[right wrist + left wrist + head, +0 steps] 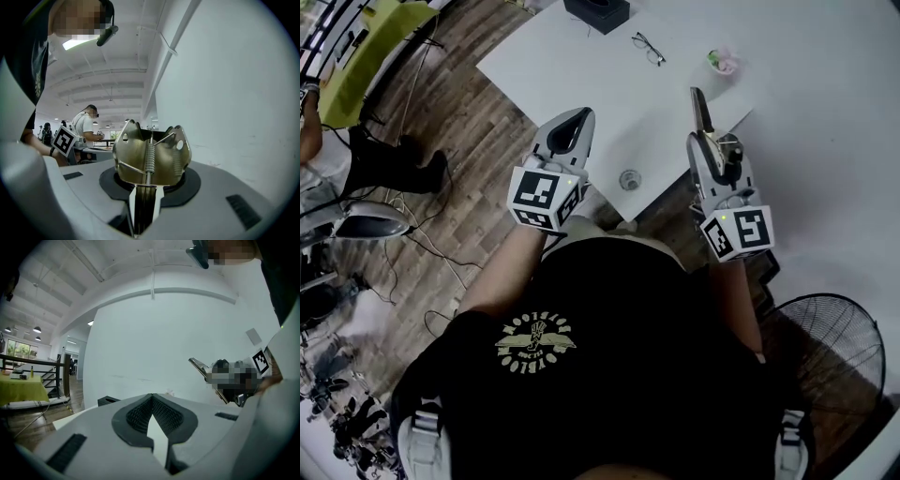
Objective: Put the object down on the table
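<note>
A brass-coloured metal spring clip (151, 157) sticks out of my right gripper (145, 190), whose jaws are shut on its flat handle. In the head view the right gripper (705, 131) is held in the air by the near corner of the white table (600, 89), with the clip (699, 110) pointing away over the table edge. My left gripper (579, 117) hovers level with it to the left. In the left gripper view its jaws (153, 401) meet at the tips with nothing between them, and the right gripper's clip (198, 365) shows at the right.
On the table lie a pair of glasses (648, 48), a black box (596, 11), a small cup (723, 62) and a small round thing (629, 178) near the front edge. A floor fan (825, 342) stands at the lower right. Cables and gear lie on the wooden floor at the left.
</note>
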`<state>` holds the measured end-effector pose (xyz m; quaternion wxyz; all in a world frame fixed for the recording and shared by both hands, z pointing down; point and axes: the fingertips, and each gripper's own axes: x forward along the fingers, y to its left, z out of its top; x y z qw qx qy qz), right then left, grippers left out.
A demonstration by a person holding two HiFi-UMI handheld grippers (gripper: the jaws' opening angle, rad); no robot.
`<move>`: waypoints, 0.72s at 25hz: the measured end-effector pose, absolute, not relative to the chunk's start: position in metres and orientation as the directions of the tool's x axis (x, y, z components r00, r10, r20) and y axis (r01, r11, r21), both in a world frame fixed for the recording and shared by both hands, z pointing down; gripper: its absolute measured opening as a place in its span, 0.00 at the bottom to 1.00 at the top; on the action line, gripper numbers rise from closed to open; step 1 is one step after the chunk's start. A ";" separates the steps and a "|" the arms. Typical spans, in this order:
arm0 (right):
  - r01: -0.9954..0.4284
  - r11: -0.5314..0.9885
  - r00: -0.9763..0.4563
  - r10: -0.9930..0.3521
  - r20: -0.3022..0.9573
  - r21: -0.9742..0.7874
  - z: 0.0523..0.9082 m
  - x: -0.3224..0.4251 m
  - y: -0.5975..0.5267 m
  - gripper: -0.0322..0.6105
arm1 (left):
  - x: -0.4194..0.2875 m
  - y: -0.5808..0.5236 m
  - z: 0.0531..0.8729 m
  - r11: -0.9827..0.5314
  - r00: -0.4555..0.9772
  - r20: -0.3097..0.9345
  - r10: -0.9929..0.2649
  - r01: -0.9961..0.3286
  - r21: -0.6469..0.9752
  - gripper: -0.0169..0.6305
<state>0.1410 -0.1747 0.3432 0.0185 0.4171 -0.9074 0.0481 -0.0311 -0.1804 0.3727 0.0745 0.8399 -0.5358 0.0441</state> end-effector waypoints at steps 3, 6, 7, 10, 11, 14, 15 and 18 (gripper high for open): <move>-0.752 0.653 -0.659 -0.749 0.071 -0.085 0.346 0.146 -0.179 0.22 | -0.026 -0.181 0.375 -0.407 0.413 0.163 -0.896 -0.911 0.066 0.04; -0.750 0.654 -0.661 -0.748 0.061 -0.101 0.347 0.150 -0.184 0.22 | -0.020 -0.184 0.372 -0.405 0.408 0.165 -0.898 -0.913 0.049 0.04; -0.750 0.654 -0.661 -0.748 0.058 -0.103 0.345 0.151 -0.185 0.22 | -0.018 -0.184 0.370 -0.406 0.408 0.163 -0.898 -0.913 0.045 0.04; -0.746 0.658 -0.665 -0.746 0.045 -0.101 0.338 0.150 -0.183 0.22 | -0.015 -0.182 0.366 -0.411 0.411 0.161 -0.897 -0.911 0.035 0.04; -0.745 0.660 -0.666 -0.745 0.042 -0.101 0.338 0.150 -0.183 0.22 | -0.015 -0.182 0.365 -0.413 0.413 0.162 -0.896 -0.910 0.034 0.04; -0.748 0.657 -0.662 -0.749 0.036 -0.095 0.338 0.150 -0.187 0.22 | -0.011 -0.187 0.364 -0.429 0.427 0.158 -0.890 -0.903 0.026 0.04; -0.750 0.656 -0.660 -0.750 0.034 -0.092 0.338 0.150 -0.189 0.22 | -0.010 -0.189 0.364 -0.436 0.433 0.155 -0.888 -0.900 0.021 0.04; -0.753 0.652 -0.656 -0.754 0.027 -0.085 0.335 0.147 -0.195 0.22 | -0.008 -0.197 0.364 -0.453 0.450 0.149 -0.880 -0.891 0.016 0.04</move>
